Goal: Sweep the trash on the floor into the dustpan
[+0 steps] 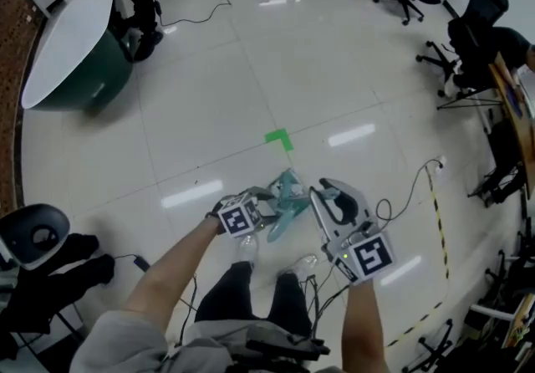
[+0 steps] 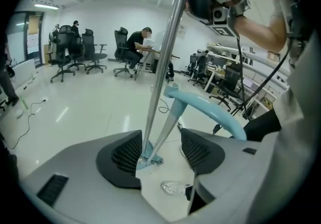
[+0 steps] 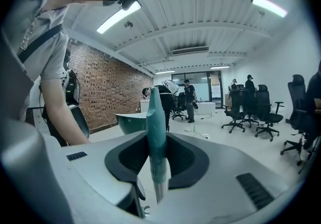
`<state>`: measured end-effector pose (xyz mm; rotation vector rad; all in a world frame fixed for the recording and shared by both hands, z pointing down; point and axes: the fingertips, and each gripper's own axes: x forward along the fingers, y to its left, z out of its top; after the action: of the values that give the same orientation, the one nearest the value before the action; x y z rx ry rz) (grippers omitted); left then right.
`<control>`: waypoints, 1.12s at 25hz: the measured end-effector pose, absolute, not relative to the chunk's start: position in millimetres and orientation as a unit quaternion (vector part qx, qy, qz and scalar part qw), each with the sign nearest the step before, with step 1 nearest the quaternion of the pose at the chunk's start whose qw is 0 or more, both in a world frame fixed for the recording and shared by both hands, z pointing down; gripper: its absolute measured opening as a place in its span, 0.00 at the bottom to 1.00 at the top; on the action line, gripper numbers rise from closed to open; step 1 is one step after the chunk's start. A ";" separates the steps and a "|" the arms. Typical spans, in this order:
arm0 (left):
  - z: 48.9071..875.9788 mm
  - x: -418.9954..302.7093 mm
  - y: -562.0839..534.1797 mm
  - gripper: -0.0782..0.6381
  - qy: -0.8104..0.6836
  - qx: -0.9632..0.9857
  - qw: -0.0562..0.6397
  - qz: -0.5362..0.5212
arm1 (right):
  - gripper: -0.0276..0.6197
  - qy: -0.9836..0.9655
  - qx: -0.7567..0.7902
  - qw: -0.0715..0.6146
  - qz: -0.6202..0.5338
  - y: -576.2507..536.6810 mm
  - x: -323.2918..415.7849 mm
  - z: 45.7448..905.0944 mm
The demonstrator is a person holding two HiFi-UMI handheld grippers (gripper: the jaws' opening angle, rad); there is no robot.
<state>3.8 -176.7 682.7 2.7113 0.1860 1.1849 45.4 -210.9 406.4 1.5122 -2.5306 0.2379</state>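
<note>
Right gripper (image 3: 158, 160) clamps the broom handle (image 3: 155, 120) upright; left gripper (image 2: 161, 151), jaws apart, straddles the dustpan pole (image 2: 169, 124), apparently to grasp it.

Between the parted jaws of the left gripper (image 2: 161, 150), a long silver metal pole (image 2: 165, 57) and a shorter silver metal pole (image 2: 168, 135) are seen, with a curved light-blue plastic handle (image 2: 215, 110) just beyond the right jaw. A teal plastic grip (image 3: 156, 127) is clamped upright between the jaws of the right gripper (image 3: 156, 155).
</note>
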 end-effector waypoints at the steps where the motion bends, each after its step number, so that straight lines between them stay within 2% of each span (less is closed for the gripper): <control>1: 685.9 9.1 -174.5 0.45 0.072 0.912 0.086 0.395 | 0.18 -0.852 0.509 0.087 0.079 -209.9 43.5 406.1; 7: 692.0 47.4 -165.8 0.46 0.132 0.916 0.033 0.376 | 0.18 -0.846 0.517 0.083 0.097 -200.2 38.1 414.1; 15: 687.2 61.8 -147.3 0.53 0.249 0.903 -0.014 0.350 | 0.19 -0.833 0.537 0.056 0.126 -194.5 44.3 413.7; 19: 684.0 72.6 -142.8 0.51 0.293 0.887 -0.052 0.352 | 0.19 -0.830 0.540 0.050 0.131 -192.3 53.7 411.5; 21: 683.9 75.3 -139.5 0.45 0.305 0.883 -0.055 0.351 | 0.19 -0.829 0.541 0.050 0.135 -189.4 55.7 412.3; 28: 687.1 71.2 -137.1 0.44 0.302 0.883 -0.012 0.358 | 0.20 -0.828 0.541 0.035 0.144 -183.1 55.4 415.1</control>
<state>71.2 -137.1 687.1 2.7965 0.9574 1.1344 55.4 -183.1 415.1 1.6644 -2.5445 0.4414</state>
